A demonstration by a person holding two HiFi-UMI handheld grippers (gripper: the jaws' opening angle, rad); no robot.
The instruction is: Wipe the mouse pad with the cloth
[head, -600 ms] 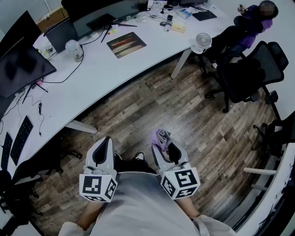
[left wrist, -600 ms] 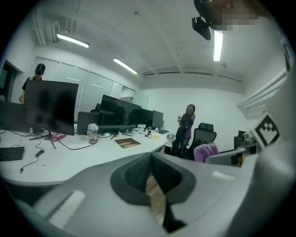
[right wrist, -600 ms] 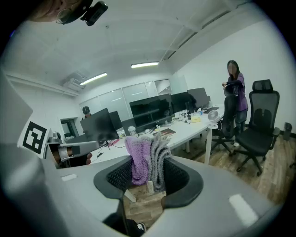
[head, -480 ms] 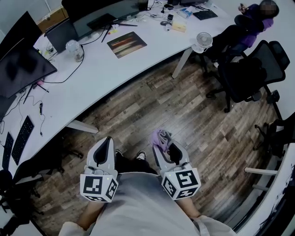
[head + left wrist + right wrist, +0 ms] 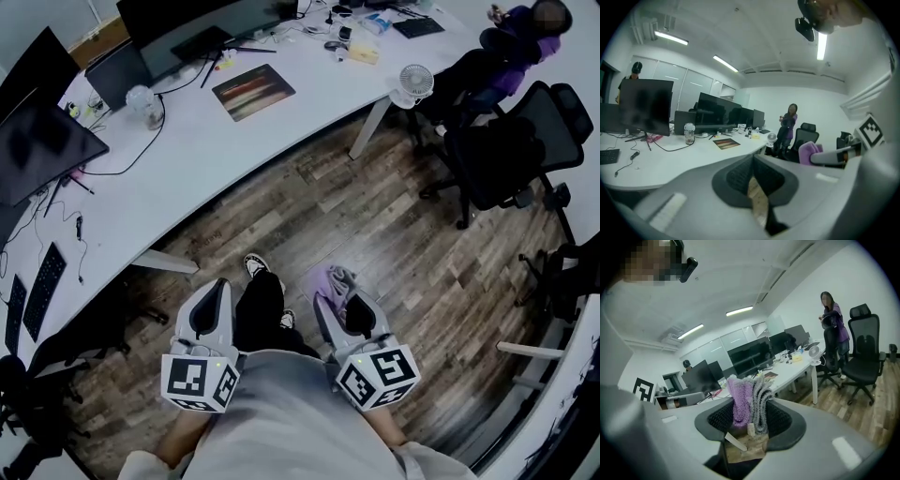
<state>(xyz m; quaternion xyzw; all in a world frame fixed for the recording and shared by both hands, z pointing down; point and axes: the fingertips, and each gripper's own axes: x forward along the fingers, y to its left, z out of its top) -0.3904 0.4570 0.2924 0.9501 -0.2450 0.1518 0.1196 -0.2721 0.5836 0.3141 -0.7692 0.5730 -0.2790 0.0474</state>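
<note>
The mouse pad point(image 5: 253, 91) is a dark rectangle with reddish streaks, lying on the white desk point(image 5: 187, 159) far ahead of me; it is also small in the left gripper view as the mouse pad point(image 5: 726, 143). My right gripper point(image 5: 336, 289) is shut on a purple and grey cloth point(image 5: 335, 280), held low over the wooden floor near my body. In the right gripper view the cloth point(image 5: 749, 404) stands up between the jaws. My left gripper point(image 5: 214, 291) is shut with nothing in it, beside the right one.
The long curved white desk carries monitors point(image 5: 42, 141), a clear jar point(image 5: 143, 100), cables, keyboards point(image 5: 37, 281) and a small fan point(image 5: 413, 82). Black office chairs point(image 5: 506, 150) stand at the right, where a person in purple point(image 5: 511, 47) is. My own leg and shoe point(image 5: 258, 272) reach forward between the grippers.
My leg and shoe have stepped forward between the grippers, and the view has shifted slightly toward the desk. Both grippers keep their grip and relative positions.
</note>
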